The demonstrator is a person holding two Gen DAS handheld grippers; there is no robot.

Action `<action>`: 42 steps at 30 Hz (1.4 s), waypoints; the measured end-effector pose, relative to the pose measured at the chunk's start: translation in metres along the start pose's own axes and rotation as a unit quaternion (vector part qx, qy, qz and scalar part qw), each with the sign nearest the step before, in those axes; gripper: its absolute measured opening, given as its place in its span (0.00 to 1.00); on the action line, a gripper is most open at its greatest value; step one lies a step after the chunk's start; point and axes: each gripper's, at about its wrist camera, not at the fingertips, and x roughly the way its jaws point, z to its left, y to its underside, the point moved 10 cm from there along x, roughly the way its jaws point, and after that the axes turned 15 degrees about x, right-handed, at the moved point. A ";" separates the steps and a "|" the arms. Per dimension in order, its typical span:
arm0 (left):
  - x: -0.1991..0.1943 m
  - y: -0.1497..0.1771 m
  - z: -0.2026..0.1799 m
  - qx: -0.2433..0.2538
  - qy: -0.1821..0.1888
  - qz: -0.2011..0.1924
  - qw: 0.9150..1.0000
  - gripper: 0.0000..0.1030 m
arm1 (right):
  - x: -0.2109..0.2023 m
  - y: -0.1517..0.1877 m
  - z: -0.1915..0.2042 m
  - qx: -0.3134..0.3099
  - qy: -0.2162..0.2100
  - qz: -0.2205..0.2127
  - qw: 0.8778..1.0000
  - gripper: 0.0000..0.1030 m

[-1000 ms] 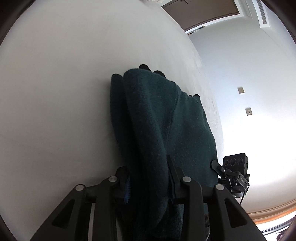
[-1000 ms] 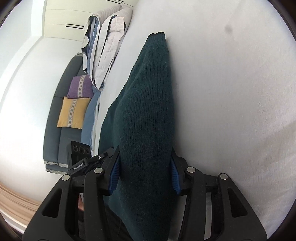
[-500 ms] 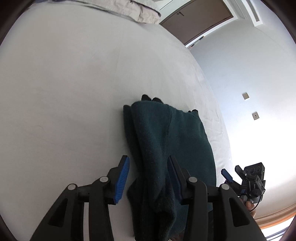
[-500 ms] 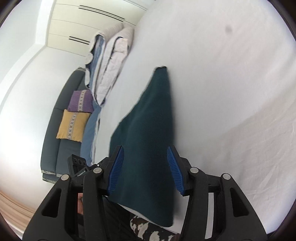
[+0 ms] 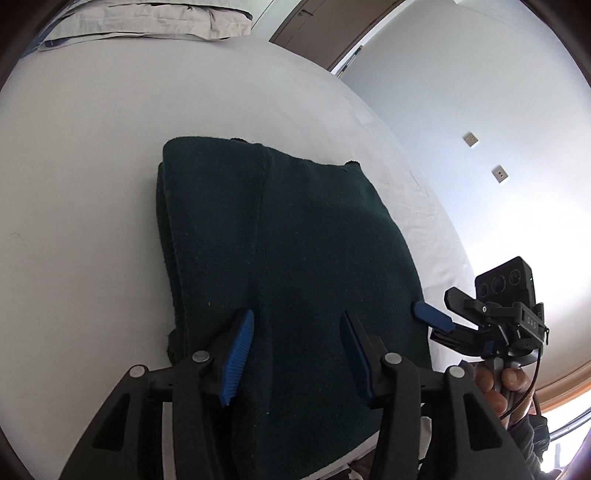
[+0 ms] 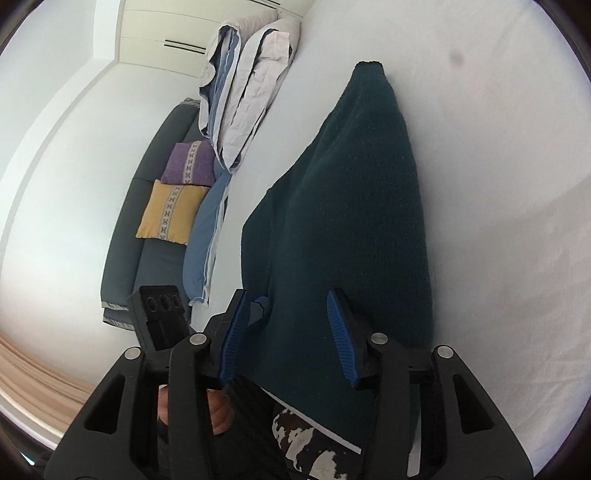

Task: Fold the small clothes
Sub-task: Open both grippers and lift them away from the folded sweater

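A dark green knitted sweater (image 5: 288, 236) lies folded on the white bed (image 5: 92, 166), its near edge hanging over the bed's front. My left gripper (image 5: 295, 321) hovers just above the sweater's near part; its jaws are opening and the blue pads (image 5: 238, 347) touch no cloth. In the right wrist view the same sweater (image 6: 354, 206) runs away from me. My right gripper (image 6: 288, 306) is above its near end, the jaws closing but clear of the cloth. The right gripper (image 5: 443, 310) also shows at the sweater's right edge, held by a hand (image 5: 495, 384).
Folded bedding and pillows (image 6: 251, 74) are piled at the head of the bed. A grey sofa (image 6: 125, 240) with a purple and a yellow cushion (image 6: 170, 210) stands beside it. A black-and-white patterned cloth (image 6: 306, 439) shows below the bed's front edge. A brown door (image 5: 332, 26) is far behind.
Both grippers have let go of the sweater and drawn back and up. The sweater, earlier pinched in both, now lies flat and folded on the bed.
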 end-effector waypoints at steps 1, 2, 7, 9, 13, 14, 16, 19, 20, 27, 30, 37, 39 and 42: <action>-0.002 0.001 0.002 -0.003 0.005 -0.002 1.000 0.50 | -0.001 0.000 -0.002 0.002 -0.004 -0.001 1.000 0.37; -0.003 0.001 0.003 -0.004 0.010 -0.003 1.000 0.50 | -0.002 -0.001 -0.004 0.001 -0.005 -0.004 1.000 0.38; -0.015 -0.002 0.001 0.007 -0.007 -0.013 1.000 0.54 | -0.023 0.001 -0.005 -0.024 0.033 -0.037 0.998 0.41; -0.026 -0.005 -0.003 0.029 -0.040 -0.027 0.998 0.65 | -0.036 0.001 -0.004 -0.047 0.073 -0.065 0.994 0.43; -0.065 -0.023 -0.018 0.103 -0.161 -0.087 0.978 0.96 | -0.065 0.005 0.018 -0.129 0.158 -0.131 0.970 0.47; -0.076 -0.028 -0.023 0.121 -0.189 -0.106 0.969 1.00 | -0.074 0.007 0.025 -0.155 0.181 -0.154 0.959 0.51; -0.099 -0.035 -0.031 0.150 -0.238 -0.139 0.949 1.00 | -0.087 0.011 0.044 -0.200 0.215 -0.193 0.936 0.60; -0.131 -0.045 -0.049 0.187 -0.303 -0.182 0.917 1.00 | -0.108 0.018 0.080 -0.273 0.255 -0.279 0.884 0.80; -0.143 -0.048 -0.056 0.197 -0.322 -0.198 0.905 1.00 | -0.115 0.023 0.092 -0.293 0.259 -0.302 0.870 0.88; -0.212 -0.066 -0.082 0.202 -0.414 -0.246 0.853 1.00 | -0.164 0.060 0.179 -0.385 0.212 -0.443 0.782 1.00; -0.217 -0.074 -0.075 0.179 -0.401 -0.239 0.866 1.00 | -0.176 0.070 0.199 -0.379 0.178 -0.452 0.787 1.00; -0.171 -0.055 -0.059 0.149 -0.370 -0.167 0.901 1.00 | -0.164 0.073 0.196 -0.358 0.217 -0.414 0.808 1.00; -0.155 -0.045 -0.056 0.142 -0.364 -0.138 0.910 1.00 | -0.156 0.067 0.183 -0.326 0.221 -0.392 0.831 1.00; -0.130 -0.030 -0.042 0.119 -0.352 -0.088 0.924 1.00 | -0.137 0.056 0.159 -0.287 0.237 -0.358 0.856 1.00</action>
